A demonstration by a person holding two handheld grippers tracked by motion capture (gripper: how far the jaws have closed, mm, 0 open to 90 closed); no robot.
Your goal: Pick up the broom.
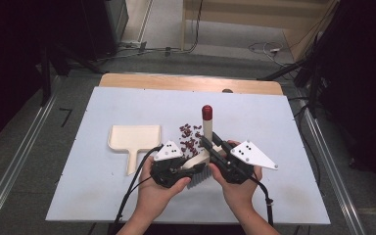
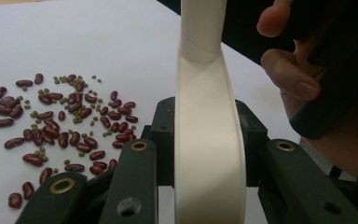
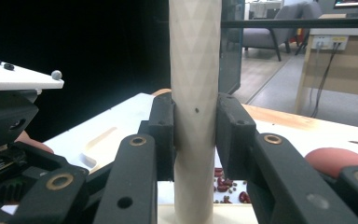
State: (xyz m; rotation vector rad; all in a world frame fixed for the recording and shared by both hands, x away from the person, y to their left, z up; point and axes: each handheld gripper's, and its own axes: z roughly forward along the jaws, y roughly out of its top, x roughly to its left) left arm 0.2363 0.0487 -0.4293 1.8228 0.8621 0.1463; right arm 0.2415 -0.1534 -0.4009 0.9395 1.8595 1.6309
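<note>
A cream-handled brush with a red tip stands tilted over the white board, its dark bristles near the front. My left gripper is shut on the brush's broad cream back, one jaw on each side. My right gripper is shut on the round handle higher up. Dark red beans mixed with small green ones lie scattered just left of the handle. A cream dustpan lies flat to the left of the beans.
The white board rests on a wooden table whose edge shows at the back. Metal rails run along both sides. In the left gripper view, the person's other hand is close on the right.
</note>
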